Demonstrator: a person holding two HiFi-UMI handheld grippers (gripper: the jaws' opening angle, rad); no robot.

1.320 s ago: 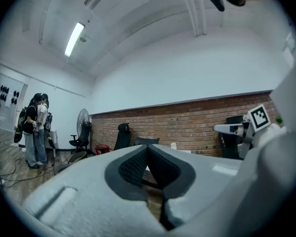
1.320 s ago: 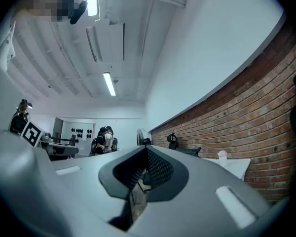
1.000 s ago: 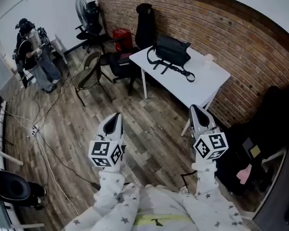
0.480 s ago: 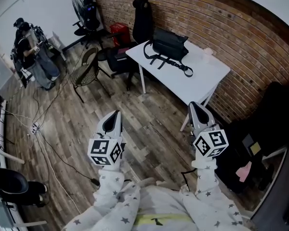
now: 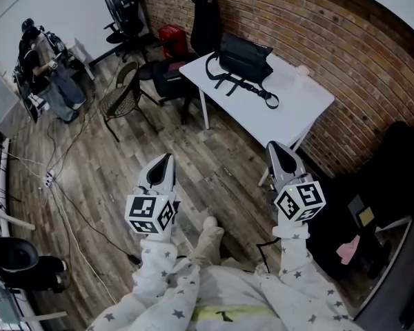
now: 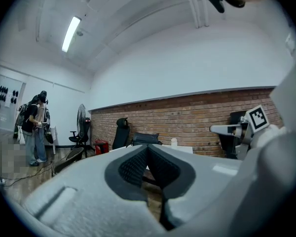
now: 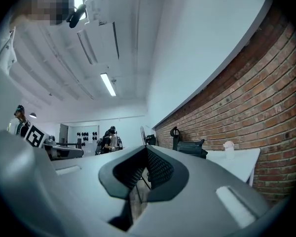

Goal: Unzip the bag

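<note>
Left tongs and right tongs stay clenched, empty. A foot now steps toward the counter, but the bag is still beyond reach.

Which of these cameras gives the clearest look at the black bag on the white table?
The head view: the bag shows whole from above on the table, its straps trailing. Both gripper views show it only small, distant and side-on.
</note>
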